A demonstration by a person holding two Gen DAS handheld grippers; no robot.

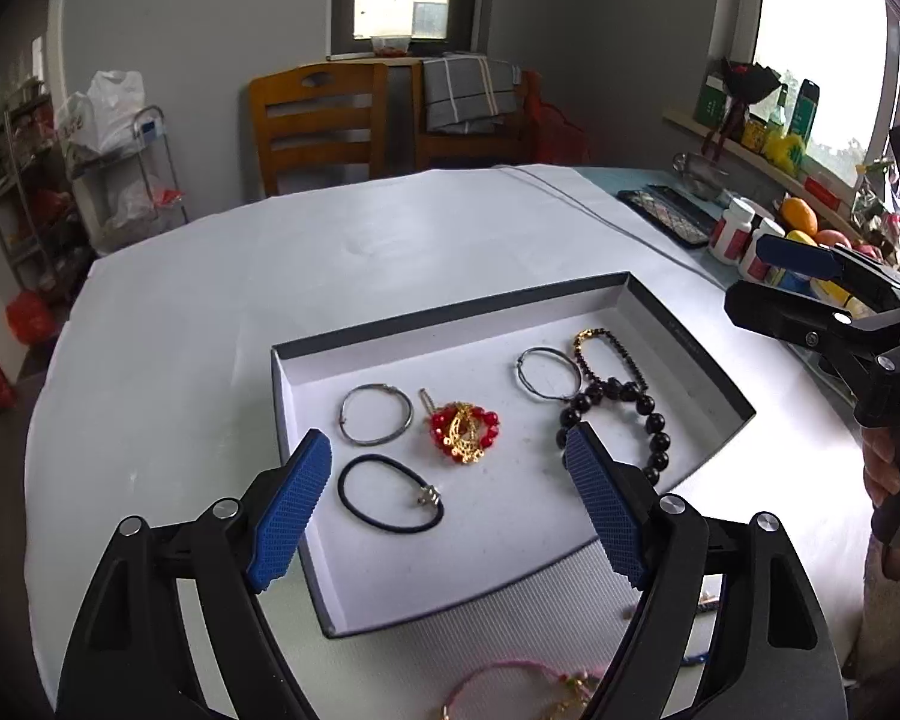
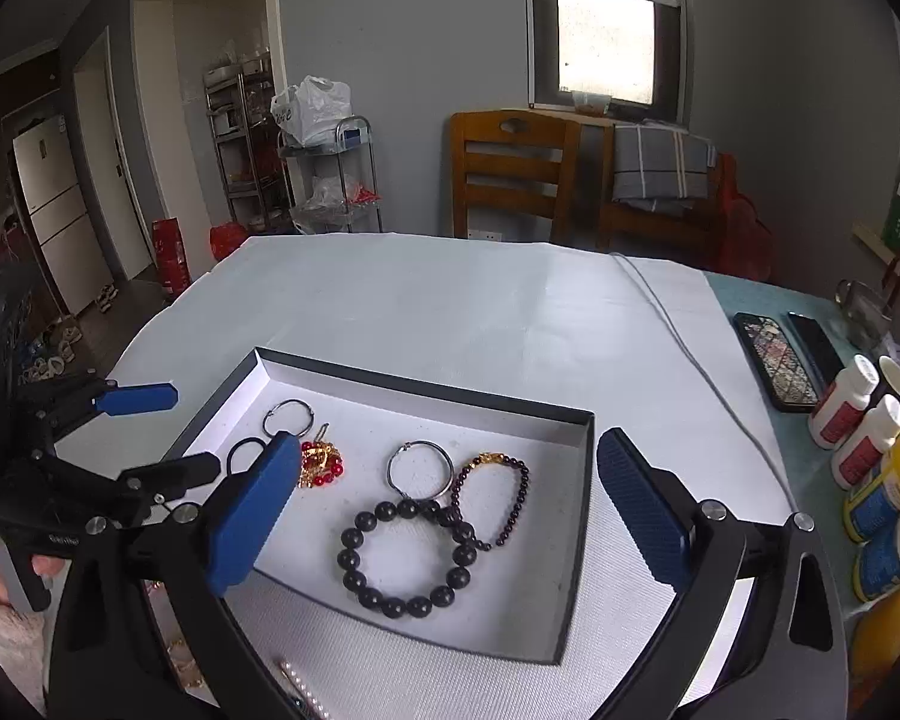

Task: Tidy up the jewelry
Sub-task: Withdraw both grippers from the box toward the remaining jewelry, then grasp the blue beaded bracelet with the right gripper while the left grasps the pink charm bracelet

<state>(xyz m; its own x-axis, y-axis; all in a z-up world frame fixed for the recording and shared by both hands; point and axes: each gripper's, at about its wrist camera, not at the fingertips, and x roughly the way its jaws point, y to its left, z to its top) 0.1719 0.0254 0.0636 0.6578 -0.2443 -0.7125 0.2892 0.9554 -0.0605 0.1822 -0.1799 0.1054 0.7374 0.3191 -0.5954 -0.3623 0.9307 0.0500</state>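
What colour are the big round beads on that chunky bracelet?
Glossy black; the beaded bracelet shows best in the right wrist view.

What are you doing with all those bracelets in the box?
A person is sorting jewelry into a shallow box on the table, holding a gripper in each hand. Right now both the left gripper and the right gripper are open and empty, hovering over the box. Inside lie two silver rings, a black hair tie, a red and gold piece, a big black bead bracelet and a thin dark beaded bracelet. A pink bracelet waits outside the box.
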